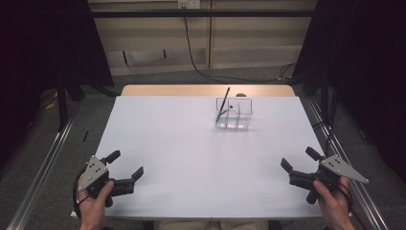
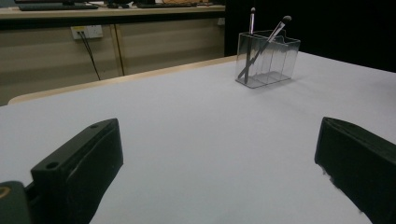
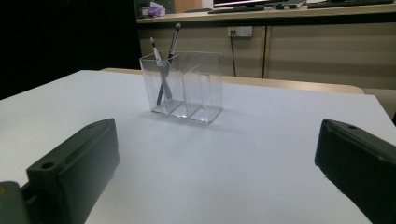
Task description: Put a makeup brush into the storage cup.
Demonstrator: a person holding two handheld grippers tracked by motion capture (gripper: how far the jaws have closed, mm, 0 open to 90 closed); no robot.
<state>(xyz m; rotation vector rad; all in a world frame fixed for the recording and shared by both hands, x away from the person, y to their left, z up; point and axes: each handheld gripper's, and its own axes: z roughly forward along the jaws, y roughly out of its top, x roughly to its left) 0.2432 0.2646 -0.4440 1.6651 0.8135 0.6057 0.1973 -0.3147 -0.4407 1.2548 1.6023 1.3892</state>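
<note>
A clear plastic organizer (image 1: 233, 114) with three compartments stands on the far middle of the white table (image 1: 191, 158). Two makeup brushes (image 1: 223, 105) lean in its left compartment. In the left gripper view the organizer (image 2: 267, 59) and brushes (image 2: 261, 44) stand far ahead on the right; in the right gripper view the organizer (image 3: 187, 86) holds the brushes (image 3: 164, 60) at its left end. My left gripper (image 1: 124, 167) rests open near the front left corner, held by a hand. My right gripper (image 1: 299, 160) rests open near the front right edge. Both hold nothing.
A wooden table edge (image 1: 206, 90) runs behind the white top. Metal rails (image 1: 38, 167) flank the table on the floor. Cables (image 1: 201, 67) trail over the floor behind. A wall socket (image 2: 87, 31) and a desk with keyboards sit in the background.
</note>
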